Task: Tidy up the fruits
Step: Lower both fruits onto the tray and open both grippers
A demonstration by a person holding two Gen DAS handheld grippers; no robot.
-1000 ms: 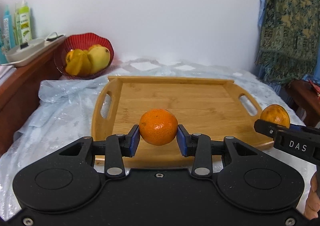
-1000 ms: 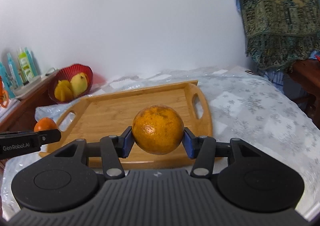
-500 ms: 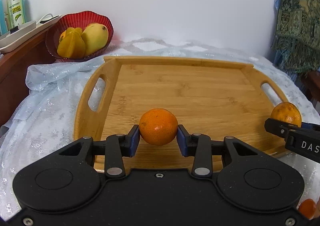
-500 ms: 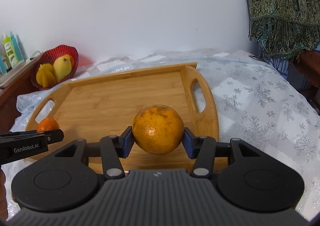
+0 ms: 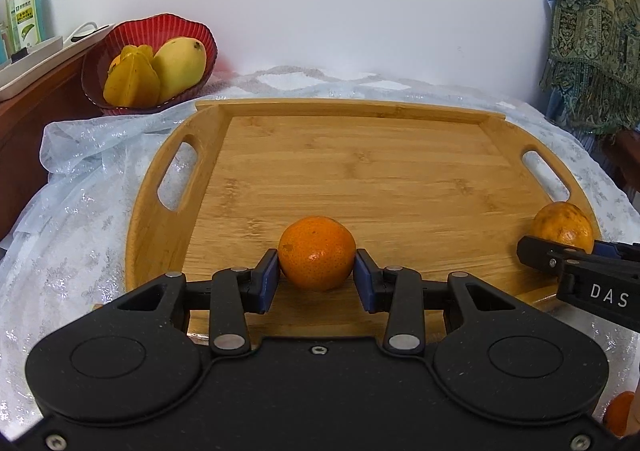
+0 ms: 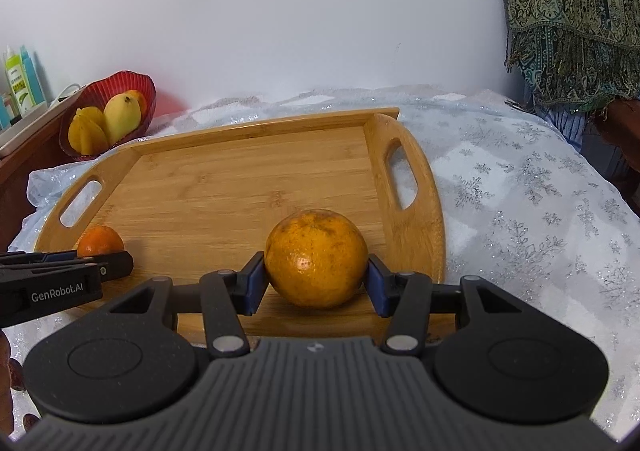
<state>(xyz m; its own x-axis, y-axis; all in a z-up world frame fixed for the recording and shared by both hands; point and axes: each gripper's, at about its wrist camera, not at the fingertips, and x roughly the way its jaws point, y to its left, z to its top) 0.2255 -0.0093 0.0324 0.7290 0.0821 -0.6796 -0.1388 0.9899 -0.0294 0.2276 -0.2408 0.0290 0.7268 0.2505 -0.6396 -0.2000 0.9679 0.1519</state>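
Observation:
My left gripper [image 5: 316, 277] is shut on a small bright tangerine [image 5: 317, 252], held over the near edge of the bamboo tray [image 5: 360, 171]. My right gripper [image 6: 316, 281] is shut on a larger, duller orange [image 6: 316, 257], held over the tray's [image 6: 240, 187] near right part. The orange also shows at the right of the left wrist view [image 5: 562, 225]. The tangerine also shows at the left of the right wrist view [image 6: 100, 240]. I cannot tell whether either fruit touches the tray.
A red bowl [image 5: 120, 39] with a mango [image 5: 178, 65] and a starfruit [image 5: 132, 81] stands at the back left beside a wooden shelf [image 5: 36, 91] with bottles [image 5: 24, 7]. A lacy white cloth [image 6: 520, 191] covers the table. A patterned shawl [image 6: 568, 11] hangs at the right.
Both grippers have moved forward and down toward the tray with their fruits still held. The tray now fills more of both views.

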